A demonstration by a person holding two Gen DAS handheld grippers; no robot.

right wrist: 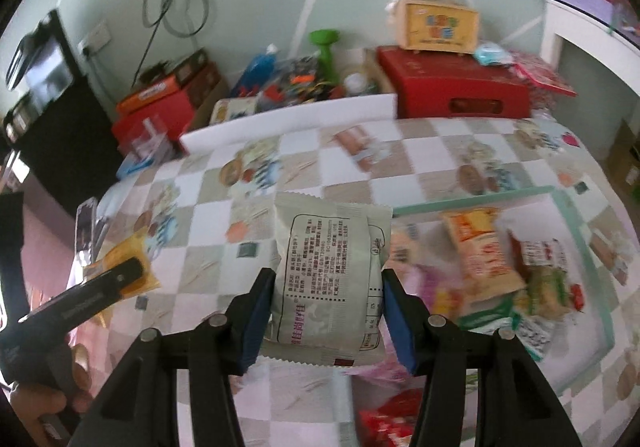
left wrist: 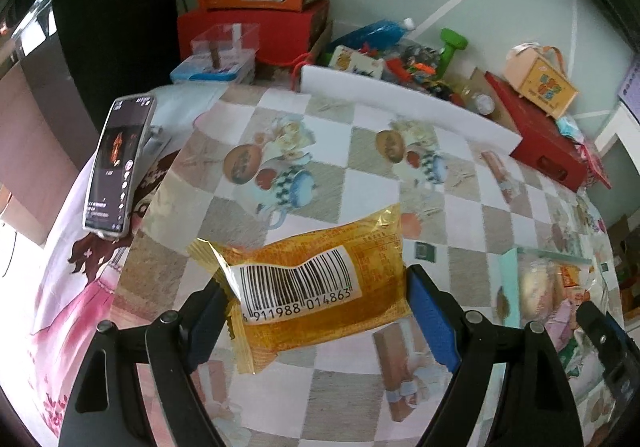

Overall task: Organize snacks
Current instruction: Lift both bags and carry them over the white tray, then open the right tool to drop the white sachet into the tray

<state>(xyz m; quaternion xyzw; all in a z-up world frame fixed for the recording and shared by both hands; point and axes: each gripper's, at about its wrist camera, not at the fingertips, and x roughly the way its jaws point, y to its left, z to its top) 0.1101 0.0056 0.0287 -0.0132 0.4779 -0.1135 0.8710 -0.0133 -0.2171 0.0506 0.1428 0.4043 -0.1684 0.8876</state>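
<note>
In the left wrist view my left gripper (left wrist: 316, 311) is shut on a yellow snack packet (left wrist: 320, 287), barcode side up, held above the checked tablecloth. In the right wrist view my right gripper (right wrist: 326, 311) is shut on a pale grey-white snack packet (right wrist: 332, 275) with printed text, lifted over the table. To its right stands a clear bin with a mint-green rim (right wrist: 576, 231) that holds several snack packets (right wrist: 484, 251). The left gripper with the yellow packet (right wrist: 120, 267) shows at the left edge of that view. The bin (left wrist: 508, 287) appears at the right of the left wrist view.
A phone (left wrist: 118, 163) leans upright at the table's left. A white board (left wrist: 408, 103) stands across the back, with red boxes (left wrist: 540, 135), a small yellow carry box (right wrist: 440, 25), a green dumbbell (right wrist: 326, 47) and clutter behind. A hand (right wrist: 44, 399) holds the left gripper.
</note>
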